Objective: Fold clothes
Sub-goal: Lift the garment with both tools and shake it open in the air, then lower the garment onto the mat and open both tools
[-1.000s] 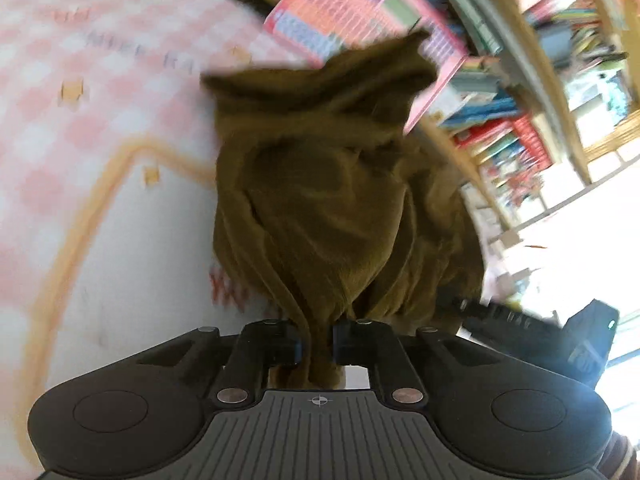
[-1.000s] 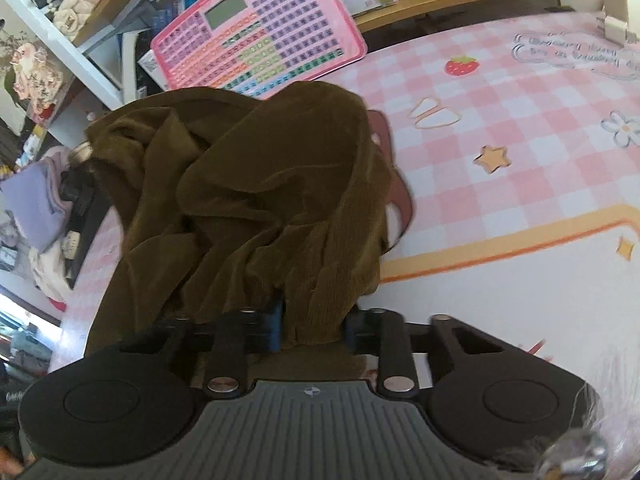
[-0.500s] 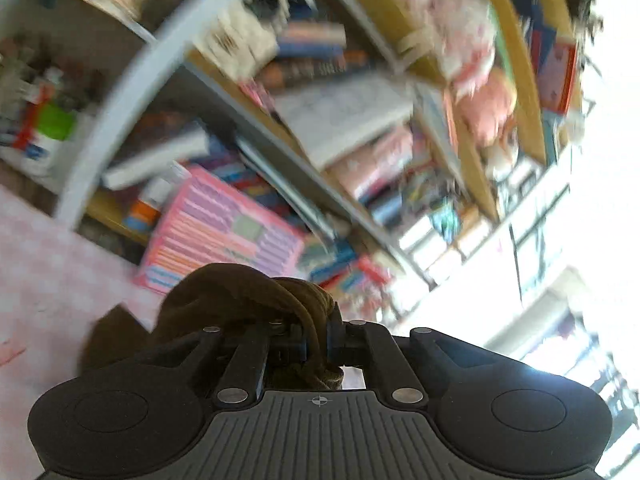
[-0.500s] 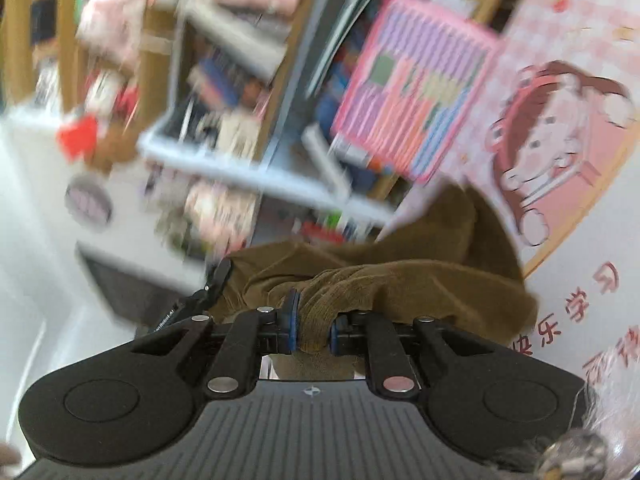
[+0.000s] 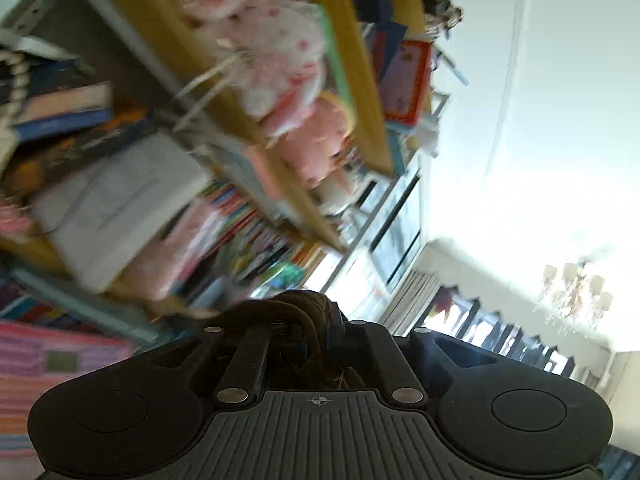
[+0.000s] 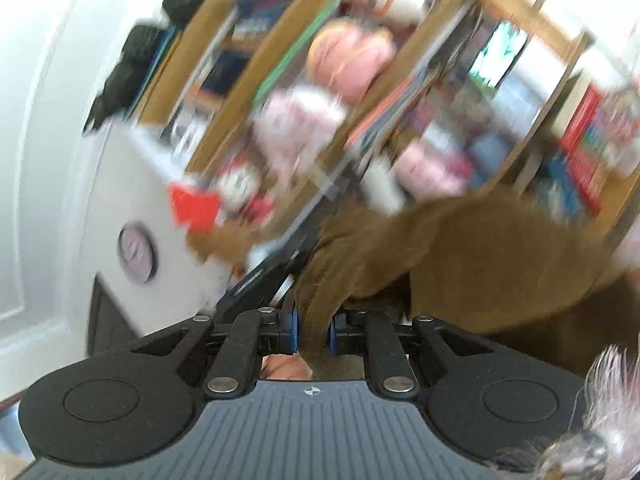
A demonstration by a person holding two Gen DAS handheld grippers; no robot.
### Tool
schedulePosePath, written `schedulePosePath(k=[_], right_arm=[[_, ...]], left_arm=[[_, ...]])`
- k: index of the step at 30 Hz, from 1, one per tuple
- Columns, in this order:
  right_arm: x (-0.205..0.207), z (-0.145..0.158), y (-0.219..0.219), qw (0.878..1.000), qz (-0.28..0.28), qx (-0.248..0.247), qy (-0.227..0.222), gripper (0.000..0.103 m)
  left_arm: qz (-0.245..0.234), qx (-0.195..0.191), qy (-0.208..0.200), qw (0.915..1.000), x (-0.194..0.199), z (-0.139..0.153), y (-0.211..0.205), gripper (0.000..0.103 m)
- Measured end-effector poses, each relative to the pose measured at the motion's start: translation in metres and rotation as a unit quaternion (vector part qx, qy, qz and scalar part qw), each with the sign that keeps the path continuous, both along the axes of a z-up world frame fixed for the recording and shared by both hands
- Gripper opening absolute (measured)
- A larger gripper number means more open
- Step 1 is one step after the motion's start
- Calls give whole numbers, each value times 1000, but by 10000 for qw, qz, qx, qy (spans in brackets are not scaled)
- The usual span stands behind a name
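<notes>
Both grippers tilted upward toward a blurred bookshelf (image 5: pixel 224 92). Left gripper (image 5: pixel 316 332): fingers pinching a bunched, twisted fold of the brown garment (image 5: pixel 304 312), which shows only as a dark knot at the fingertips. Right gripper (image 6: pixel 314 330): blue-padded fingers (image 6: pixel 294 330) pressed onto a narrow pleat of the same brown garment (image 6: pixel 480 264), whose corduroy-like cloth spreads rightward, raised in front of the shelves. Pink plush items (image 6: pixel 352 60) lie on the shelves.

Cloth (image 6: pixel 480 256): brown, fine-ribbed like corduroy, matt, soft folds; pinched at 6 o'clock in right gripper (image 6: pixel 314 330).
Left gripper (image 5: pixel 316 340): matt black plastic, ribbed top plate, shiny metal rivets.
Shelves (image 5: pixel 352 52), 12 o'clock: wood, yellowish, smooth.
</notes>
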State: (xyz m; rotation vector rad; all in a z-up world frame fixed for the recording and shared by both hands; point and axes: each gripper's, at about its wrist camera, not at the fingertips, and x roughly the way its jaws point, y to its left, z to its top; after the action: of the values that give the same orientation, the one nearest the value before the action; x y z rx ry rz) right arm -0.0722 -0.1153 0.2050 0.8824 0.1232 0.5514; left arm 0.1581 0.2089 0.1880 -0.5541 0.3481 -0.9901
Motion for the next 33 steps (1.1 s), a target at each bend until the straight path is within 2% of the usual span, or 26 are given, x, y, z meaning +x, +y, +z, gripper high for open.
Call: schedulePosePath(k=[1,4,6,9,12,13,14,17,19,20,21,22,23,24,26,28,30,33], right_arm=[[5,-9,13,9996,220,-26,195,12],[36,-69,55,9864,784,-236,1423,12],[59,-131,80,9623,1106,-246,2474,12],[84,-224,114,9104,1314,-344,3908,12],[98,-259,141,8888,1583,-203,4295,12],[103,-270,150,8811,1672,-156,4422,12],[108,-281,159,8735,1759,-112,4539,12],[123,-283,184,8758,1892,-90,4439,12],[127,-283,199,8744,2011,-105,4414,13],[128,-280,206,8728,2099,-179,4404,16],[128,-277,213,8708,2190,-260,4394,25],[127,-273,219,8649,2326,-483,4422,40],[125,-269,224,8586,2458,-700,4443,44],[122,-267,223,8568,2549,-789,4413,45],[116,-262,220,8528,2725,-964,4348,46],[107,-254,204,8572,2792,-982,4215,46],[93,-242,183,8673,2705,-1060,4042,46],[74,-230,141,8880,2163,-1069,3915,46]], left_arm=[[67,292,235,9993,3,-24,9,6],[269,1162,938,9884,14,-94,35,7],[415,1734,1423,9736,19,-143,51,6],[728,2498,2235,9393,16,-221,65,6],[990,2748,2455,9243,10,-247,77,7],[1078,2777,2510,9210,8,-253,81,7],[1172,2718,2510,9216,10,-249,86,7],[1523,2673,2391,9210,23,-234,97,14],[1763,2706,2349,9168,25,-226,106,25],[1906,2753,2342,9127,23,-223,113,32],[2014,2787,2344,9093,21,-220,121,33],[2065,2799,2359,9074,18,-220,127,34],[2140,2816,2354,9052,13,-219,132,36],[2236,2822,2340,9031,7,-218,138,45],[2482,2736,2295,9005,-10,-217,150,51],[2562,2358,2387,9065,-26,-221,162,51],[2625,1851,2584,9111,-39,-229,173,51],[2706,1211,2987,9071,-46,-247,173,56]])
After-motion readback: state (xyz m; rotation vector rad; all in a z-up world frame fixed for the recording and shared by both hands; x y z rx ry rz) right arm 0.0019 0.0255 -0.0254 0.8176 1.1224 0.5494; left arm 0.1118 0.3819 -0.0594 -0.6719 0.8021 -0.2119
